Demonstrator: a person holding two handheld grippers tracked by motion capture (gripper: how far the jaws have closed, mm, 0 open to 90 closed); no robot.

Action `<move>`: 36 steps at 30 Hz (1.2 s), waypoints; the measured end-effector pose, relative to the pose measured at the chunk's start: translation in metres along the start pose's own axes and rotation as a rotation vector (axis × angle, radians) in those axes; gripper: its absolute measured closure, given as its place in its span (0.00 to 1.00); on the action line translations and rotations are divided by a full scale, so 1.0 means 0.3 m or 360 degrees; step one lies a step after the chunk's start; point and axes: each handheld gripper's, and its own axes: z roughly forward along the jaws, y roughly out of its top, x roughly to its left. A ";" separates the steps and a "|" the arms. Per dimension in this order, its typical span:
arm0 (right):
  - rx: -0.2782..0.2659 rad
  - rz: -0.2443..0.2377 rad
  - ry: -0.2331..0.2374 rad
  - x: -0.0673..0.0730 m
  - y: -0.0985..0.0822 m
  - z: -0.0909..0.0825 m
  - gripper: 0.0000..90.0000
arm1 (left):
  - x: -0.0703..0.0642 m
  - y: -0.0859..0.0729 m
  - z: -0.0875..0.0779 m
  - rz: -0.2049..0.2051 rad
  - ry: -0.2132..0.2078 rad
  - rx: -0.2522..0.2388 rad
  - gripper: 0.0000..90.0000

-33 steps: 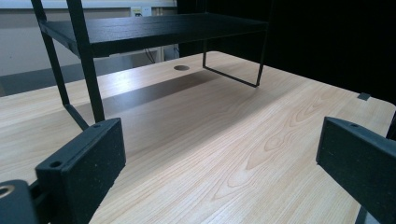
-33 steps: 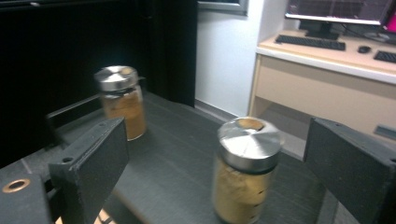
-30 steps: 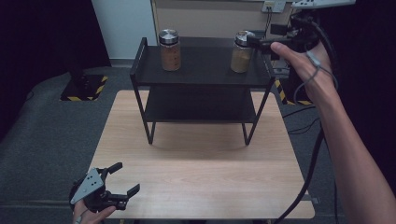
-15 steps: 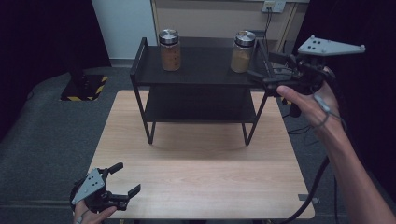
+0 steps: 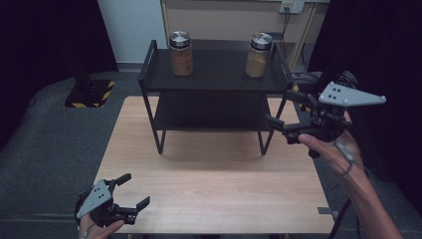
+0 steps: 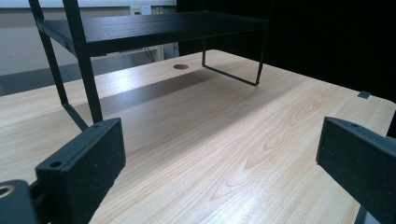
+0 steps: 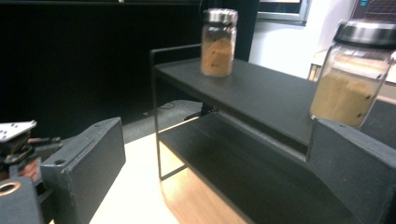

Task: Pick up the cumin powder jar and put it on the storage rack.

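A: Beside the rack's right end, the right claw (image 5: 284,113) hangs with its jaws spread wide and nothing between them; they have just been opening further. Why there?

B: I'd say because the nearer jar (image 5: 259,48) stands close by on the rack's (image 5: 219,79) top shelf, near its right edge, upright and lidded. From the right gripper view that jar (image 7: 351,74) looms just past the jaws, untouched.

A: And the second jar (image 5: 180,53)?

B: Same shelf, well apart, toward the left end.

A: The left claw (image 5: 130,191)?

B: Also wide open and empty, low over the counter's (image 5: 214,174) near left corner, probably parked out of the way.
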 end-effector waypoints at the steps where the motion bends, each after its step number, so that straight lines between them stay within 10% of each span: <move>1: -0.0004 0.0008 0.0009 0.004 -0.017 -0.005 0.06 | 0.000 0.000 0.000 0.0001 0.0000 0.0001 0.00; 36: 0.0039 -0.0002 -0.0078 0.135 -0.469 -0.050 0.02 | -0.020 -0.009 -0.006 0.0036 0.0050 -0.0049 0.00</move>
